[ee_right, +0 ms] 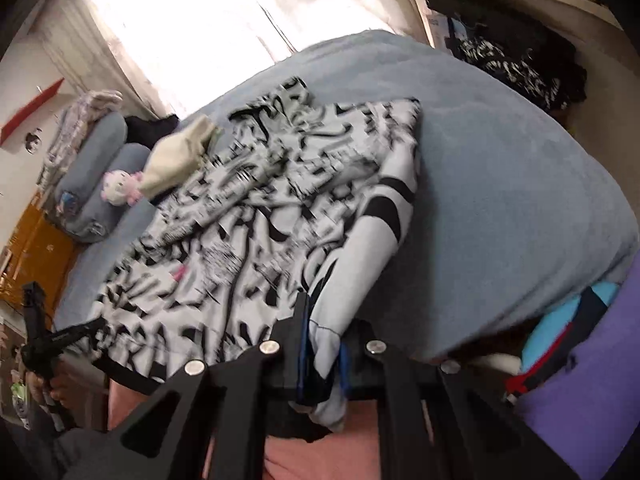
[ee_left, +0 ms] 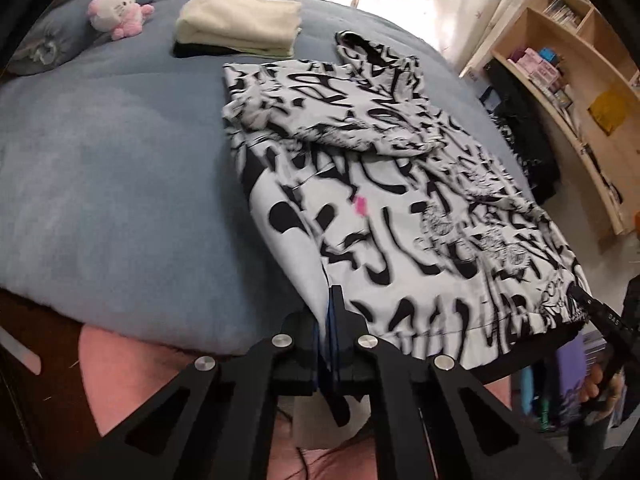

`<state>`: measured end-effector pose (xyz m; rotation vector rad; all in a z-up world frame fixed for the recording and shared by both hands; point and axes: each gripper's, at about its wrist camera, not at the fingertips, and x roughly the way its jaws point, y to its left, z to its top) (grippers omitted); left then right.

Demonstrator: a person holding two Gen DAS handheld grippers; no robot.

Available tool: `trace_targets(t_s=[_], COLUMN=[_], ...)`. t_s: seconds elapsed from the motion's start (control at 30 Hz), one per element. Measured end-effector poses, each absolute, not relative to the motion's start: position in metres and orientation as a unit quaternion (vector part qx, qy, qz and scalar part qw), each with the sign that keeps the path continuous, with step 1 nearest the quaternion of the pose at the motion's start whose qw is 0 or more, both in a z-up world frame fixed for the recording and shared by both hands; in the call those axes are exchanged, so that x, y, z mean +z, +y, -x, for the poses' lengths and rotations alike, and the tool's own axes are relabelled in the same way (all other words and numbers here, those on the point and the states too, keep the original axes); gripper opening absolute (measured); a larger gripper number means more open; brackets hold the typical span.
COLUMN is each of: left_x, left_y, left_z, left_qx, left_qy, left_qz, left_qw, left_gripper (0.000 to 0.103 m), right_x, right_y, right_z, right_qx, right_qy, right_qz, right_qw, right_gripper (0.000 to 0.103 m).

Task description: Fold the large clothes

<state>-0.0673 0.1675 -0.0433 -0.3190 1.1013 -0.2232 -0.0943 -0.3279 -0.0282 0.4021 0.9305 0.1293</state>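
A large black-and-white printed garment (ee_left: 392, 184) is seen spread on a blue-grey bed (ee_left: 120, 168), its hem at the near edge of the bed and its upper part folded over onto itself toward the far side. A small pink mark is noted near the middle of the print. The near-left corner of the hem is pinched between the closed fingers of the left gripper (ee_left: 330, 320); cloth is seen hanging below the fingertips. The near-right edge of the garment is clamped by the right gripper (ee_right: 322, 344), with a pale fold of fabric bunched between its fingers and drooping beneath them. In the left wrist view the right gripper is also seen at the hem's far corner, and in the right wrist view the left gripper appears at the opposite corner. Beyond the garment, a folded cream cloth (ee_left: 240, 24) is laid on the bed, and a pink-and-white plush toy (ee_left: 118, 10) is rested against a blue-grey bolster pillow (ee_right: 96, 148). A wooden shelf unit (ee_left: 568, 64) is recorded beside the bed.
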Motion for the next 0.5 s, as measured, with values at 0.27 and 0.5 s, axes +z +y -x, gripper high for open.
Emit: trace_targets(t_s=[0.27,0.5], left_x=[0.008,0.010], left_y=[0.172,0.190], left_z=[0.021,-0.084], left_qx=[-0.144,-0.102], left_qy=[0.442,0.406], left_qz=[0.235,0.299], left_qw=[0.854,0.857], left_gripper=[0.001,0.001], right_x=[0.022,0.008], right_y=[-0.344,-0.384], right_z=[0.030,-0.081], right_qx=[0.082,0.046], right_qy=[0.373,0.359], right_qz=[-0.268,-0.384], right_qw=[0.885,0.849], right_gripper=[0.011,0.011])
